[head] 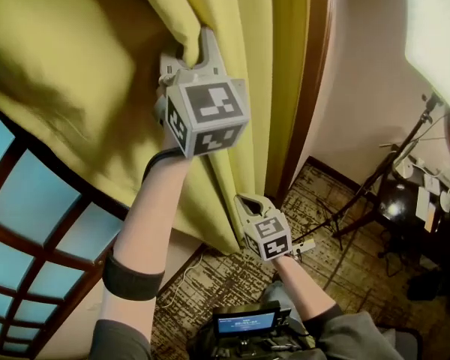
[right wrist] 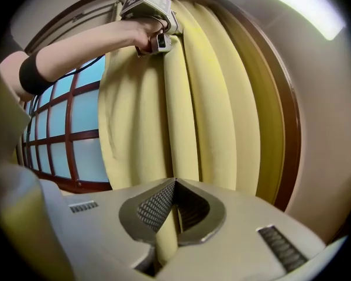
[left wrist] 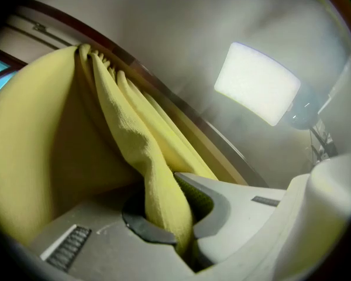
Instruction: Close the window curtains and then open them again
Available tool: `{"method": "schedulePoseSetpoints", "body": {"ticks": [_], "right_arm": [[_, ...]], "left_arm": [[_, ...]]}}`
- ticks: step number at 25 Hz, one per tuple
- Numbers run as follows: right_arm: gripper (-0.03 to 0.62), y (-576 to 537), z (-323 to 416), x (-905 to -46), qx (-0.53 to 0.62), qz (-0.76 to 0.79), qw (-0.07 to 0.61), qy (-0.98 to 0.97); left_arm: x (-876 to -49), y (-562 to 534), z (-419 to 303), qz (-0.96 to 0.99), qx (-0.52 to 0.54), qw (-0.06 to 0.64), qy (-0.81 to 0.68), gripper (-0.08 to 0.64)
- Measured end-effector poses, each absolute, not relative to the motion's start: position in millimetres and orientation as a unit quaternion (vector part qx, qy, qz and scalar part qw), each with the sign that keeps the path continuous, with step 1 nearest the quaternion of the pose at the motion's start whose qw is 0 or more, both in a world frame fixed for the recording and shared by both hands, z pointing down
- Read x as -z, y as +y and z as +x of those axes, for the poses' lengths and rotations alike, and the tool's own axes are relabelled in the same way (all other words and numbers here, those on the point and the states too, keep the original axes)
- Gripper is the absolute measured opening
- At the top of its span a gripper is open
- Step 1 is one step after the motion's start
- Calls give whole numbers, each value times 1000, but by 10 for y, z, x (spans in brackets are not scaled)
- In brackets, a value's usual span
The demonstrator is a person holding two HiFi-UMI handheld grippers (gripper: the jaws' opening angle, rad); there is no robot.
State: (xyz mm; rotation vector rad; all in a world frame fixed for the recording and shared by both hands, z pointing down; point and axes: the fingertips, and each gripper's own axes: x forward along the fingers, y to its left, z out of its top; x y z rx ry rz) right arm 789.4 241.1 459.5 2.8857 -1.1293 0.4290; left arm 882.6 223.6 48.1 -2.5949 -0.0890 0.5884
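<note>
A yellow curtain (head: 82, 73) hangs bunched in folds toward the window's right side, next to the brown wooden frame (head: 306, 103). My left gripper (head: 199, 40) is high up and shut on a fold of that curtain (left wrist: 146, 174). Lower down, my right gripper (head: 244, 201) is shut on the curtain's edge; a strip of yellow cloth (right wrist: 167, 233) sits pinched between its jaws. In the right gripper view the left gripper (right wrist: 149, 4) shows at the top against the curtain (right wrist: 210, 116).
Blue window panes in dark brown bars (head: 30, 231) lie uncovered at the left. A tripod stand (head: 375, 182) and dark equipment (head: 397, 201) stand on the patterned carpet at the right. A device with a small screen (head: 245, 322) sits at my waist. A bright ceiling light (left wrist: 257, 89) glows overhead.
</note>
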Motion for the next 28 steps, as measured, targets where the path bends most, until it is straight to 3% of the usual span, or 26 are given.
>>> {"method": "schedulePoseSetpoints", "body": {"ticks": [10, 15, 28], "right_arm": [[14, 3316, 8391, -4650, -142, 939, -10, -312], [14, 3361, 8580, -4612, -141, 930, -2, -340], [14, 3157, 9006, -4095, -131, 911, 18, -391]], "left_arm": [[-280, 2774, 9260, -943, -248, 219, -31, 0], [-285, 2740, 9225, -936, -248, 249, -5, 0], [-350, 2424, 9201, -938, -238, 250, 19, 0]]}}
